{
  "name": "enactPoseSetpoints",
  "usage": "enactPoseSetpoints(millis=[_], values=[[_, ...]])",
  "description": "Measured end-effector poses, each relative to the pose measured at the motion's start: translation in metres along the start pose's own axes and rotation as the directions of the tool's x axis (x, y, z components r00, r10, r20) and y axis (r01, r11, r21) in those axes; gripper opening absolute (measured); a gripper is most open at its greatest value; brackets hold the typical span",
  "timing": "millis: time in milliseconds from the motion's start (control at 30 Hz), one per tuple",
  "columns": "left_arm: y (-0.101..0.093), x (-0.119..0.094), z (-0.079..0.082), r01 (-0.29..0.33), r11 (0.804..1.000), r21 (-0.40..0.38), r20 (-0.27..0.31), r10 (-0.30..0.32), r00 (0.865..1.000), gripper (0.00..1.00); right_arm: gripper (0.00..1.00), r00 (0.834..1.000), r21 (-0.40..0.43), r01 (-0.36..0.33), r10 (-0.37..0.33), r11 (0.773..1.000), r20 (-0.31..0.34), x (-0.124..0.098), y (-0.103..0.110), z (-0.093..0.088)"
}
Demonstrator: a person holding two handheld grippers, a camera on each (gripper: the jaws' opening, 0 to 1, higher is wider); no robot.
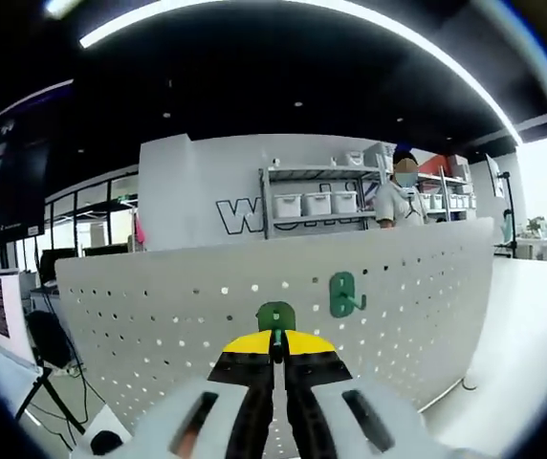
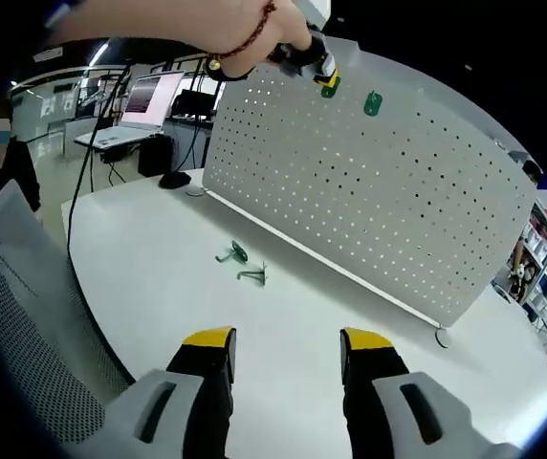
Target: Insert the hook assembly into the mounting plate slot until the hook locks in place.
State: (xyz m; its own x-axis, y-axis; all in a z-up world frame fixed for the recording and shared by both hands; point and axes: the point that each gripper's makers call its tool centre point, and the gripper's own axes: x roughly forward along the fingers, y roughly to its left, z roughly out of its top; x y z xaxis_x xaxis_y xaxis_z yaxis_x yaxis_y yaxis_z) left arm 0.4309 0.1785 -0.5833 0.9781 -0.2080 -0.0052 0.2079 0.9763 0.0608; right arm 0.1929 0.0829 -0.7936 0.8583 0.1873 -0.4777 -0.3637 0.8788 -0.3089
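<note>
Evidently light, stiff plastic, the green hook [image 1: 275, 316] sits pinched by its flat back in the left tool [image 1: 275, 368] against the pegboard [image 1: 159, 316], while the right tool [image 2: 278, 349] gapes wide above the tabletop [image 2: 283, 306].

Large outlined lettering on the grey wall [image 1: 226, 182] begins with "W"; the rest seems hidden behind shelving [image 1: 317, 196].

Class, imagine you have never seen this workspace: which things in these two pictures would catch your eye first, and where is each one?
First comes the big white perforated metal pegboard standing upright on the white table. Near its top edge, the left gripper presses a green plastic hook against it, beside a second green hook already mounted. Two loose green hooks lie on the table before the board, beyond the open right gripper.
</note>
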Motion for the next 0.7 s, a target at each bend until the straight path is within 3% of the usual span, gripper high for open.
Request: enactPoseSetpoints(millis=[233,300,700], values=[[-0.009,0.009,0.008,-0.008,1.000,-0.012,0.026,0.008,1.000,0.01,0.40,1.000,0.002,-0.008,0.008,1.000,-0.001,0.000,0.002,0.000],[-0.012,0.013,0.009,0.001,0.997,-0.074,0.042,0.002,0.999,0.02,0.40,1.000,0.004,-0.008,0.008,1.000,-0.001,0.000,0.002,0.000],[-0.007,0.025,0.010,-0.055,0.998,-0.012,0.042,0.055,0.998,0.02,0.39,1.000,0.004,-0.022,0.022,1.000,-0.001,0.001,0.004,0.000]])
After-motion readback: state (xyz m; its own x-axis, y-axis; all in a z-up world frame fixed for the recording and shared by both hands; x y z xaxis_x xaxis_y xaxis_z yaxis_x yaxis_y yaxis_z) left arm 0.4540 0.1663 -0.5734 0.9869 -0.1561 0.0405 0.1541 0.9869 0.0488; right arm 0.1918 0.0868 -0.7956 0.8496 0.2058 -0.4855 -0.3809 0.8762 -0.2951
